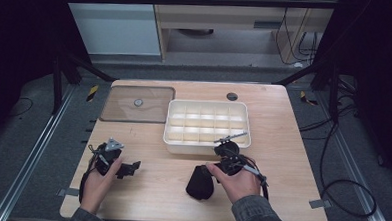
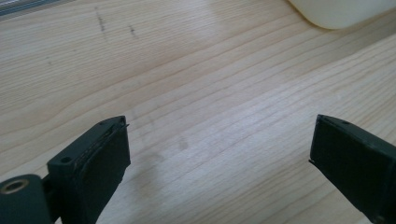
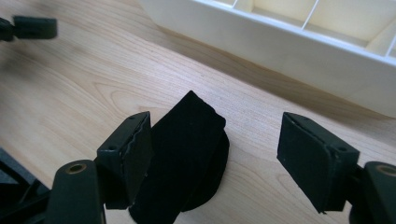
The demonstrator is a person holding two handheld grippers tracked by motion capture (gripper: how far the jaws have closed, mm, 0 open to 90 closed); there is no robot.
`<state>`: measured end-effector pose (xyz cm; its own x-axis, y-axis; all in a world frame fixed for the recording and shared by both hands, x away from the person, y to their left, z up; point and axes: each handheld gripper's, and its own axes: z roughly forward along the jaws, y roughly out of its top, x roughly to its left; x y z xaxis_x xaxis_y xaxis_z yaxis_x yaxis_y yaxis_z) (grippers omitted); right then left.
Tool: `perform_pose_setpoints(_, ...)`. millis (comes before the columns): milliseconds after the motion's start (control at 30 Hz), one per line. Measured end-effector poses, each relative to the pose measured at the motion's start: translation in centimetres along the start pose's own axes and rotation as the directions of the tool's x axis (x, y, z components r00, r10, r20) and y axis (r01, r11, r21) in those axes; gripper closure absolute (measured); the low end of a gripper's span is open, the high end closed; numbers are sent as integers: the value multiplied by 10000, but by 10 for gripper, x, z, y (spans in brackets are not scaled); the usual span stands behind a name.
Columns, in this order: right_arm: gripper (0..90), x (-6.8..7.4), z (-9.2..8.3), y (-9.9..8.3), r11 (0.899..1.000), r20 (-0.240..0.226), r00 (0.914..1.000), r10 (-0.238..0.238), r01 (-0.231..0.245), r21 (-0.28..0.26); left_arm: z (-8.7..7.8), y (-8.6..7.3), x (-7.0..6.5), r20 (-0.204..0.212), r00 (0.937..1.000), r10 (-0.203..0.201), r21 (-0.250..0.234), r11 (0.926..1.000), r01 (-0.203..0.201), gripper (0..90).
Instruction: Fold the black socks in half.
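Jaws on both grippers stand wide apart, nothing pressed between them. Left gripper (image 1: 126, 168) hovers over bare wood at about 8 o'clock on the surface (image 1: 280, 194); its own view shows plain grain between the jaws. Right gripper (image 3: 215, 154) sits at about 6 o'clock, just in front of the tray; its jaws straddle a black folded cloth piece (image 3: 184, 154), one jaw close beside it, the other well clear. Grip looks released or not yet taken.

Black folded cloth piece lies flat on the wood, near the front wall of the white compartment tray (image 1: 169, 120), apart from it.

Progress, as a judgement: early or mid-way. Tray compartments look empty as far as can be seen; the cloth piece is not in any of them. Left to do, likely: grasp it, lift, place in a compartment.

Clear lid (image 1: 136, 104) lies at 10 o'clock beside the tray. Room: dark curtains either side, grey carpet, floor rails, loose cables at right.
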<state>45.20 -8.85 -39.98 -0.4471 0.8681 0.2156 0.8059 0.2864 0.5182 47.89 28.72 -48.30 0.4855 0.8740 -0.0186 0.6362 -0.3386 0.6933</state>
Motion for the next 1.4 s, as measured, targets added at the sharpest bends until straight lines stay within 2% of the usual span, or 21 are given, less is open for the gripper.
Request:
perform_pose_setpoints(267,286,3,18,-2,9998,81,10000,-14,12,217,-1,-4,10,-166,9994,-301,-58,9995,300,44)
perform_pose_setpoints(600,328,-1,32,-8,9991,45,9997,248,-249,331,2,-8,17,-280,9984,-489,22,9988,490,44)
perform_pose_setpoints(1400,365,-7,47,-22,9977,-178,9987,477,-468,500,8,-12,23,-168,9969,-768,312,9965,773,45)
